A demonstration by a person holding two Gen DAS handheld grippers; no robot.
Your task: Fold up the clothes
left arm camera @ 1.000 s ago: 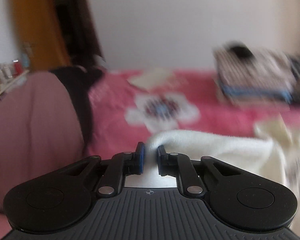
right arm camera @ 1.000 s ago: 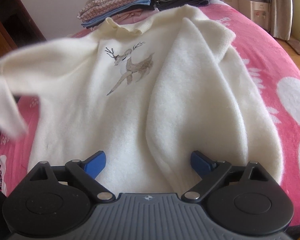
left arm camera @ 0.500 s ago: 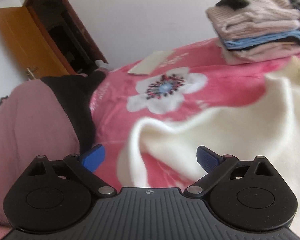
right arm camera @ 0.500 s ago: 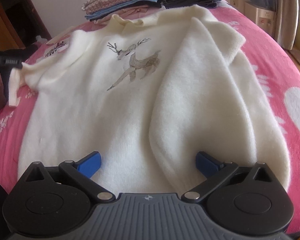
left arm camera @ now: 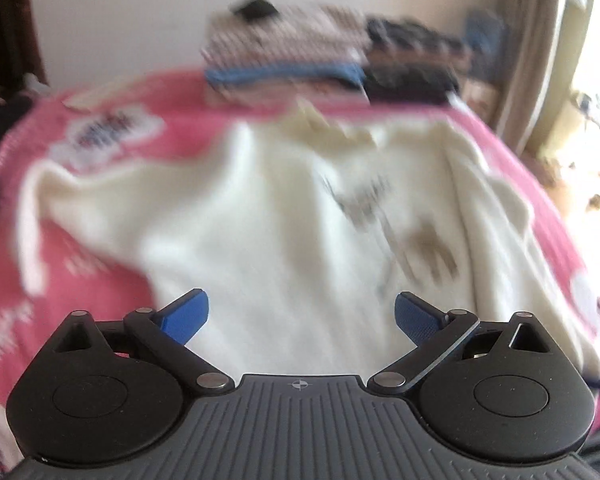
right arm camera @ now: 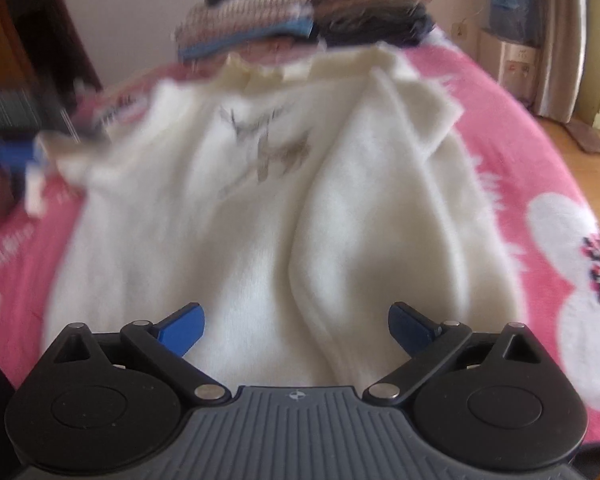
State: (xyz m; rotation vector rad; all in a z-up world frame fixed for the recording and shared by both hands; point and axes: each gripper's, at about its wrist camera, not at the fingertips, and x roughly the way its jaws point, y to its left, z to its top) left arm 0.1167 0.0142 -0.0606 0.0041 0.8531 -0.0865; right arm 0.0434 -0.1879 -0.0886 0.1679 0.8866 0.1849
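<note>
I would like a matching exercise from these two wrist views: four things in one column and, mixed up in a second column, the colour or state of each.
Things:
1. sweater
2. blanket
3. left gripper
4. folded clothes

Colour or state:
A. pink with white flowers
B. stacked at the far end of the bed
C. cream, with a deer drawing on the chest
D. jaws wide apart, nothing between them

Pairs: 1-C, 2-A, 3-D, 4-B

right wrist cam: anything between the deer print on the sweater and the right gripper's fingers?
Only the cream sweater itself: plain knit below the deer print, plus its folded-over sleeve, reaching the open right gripper. Right wrist view shows it.
</note>
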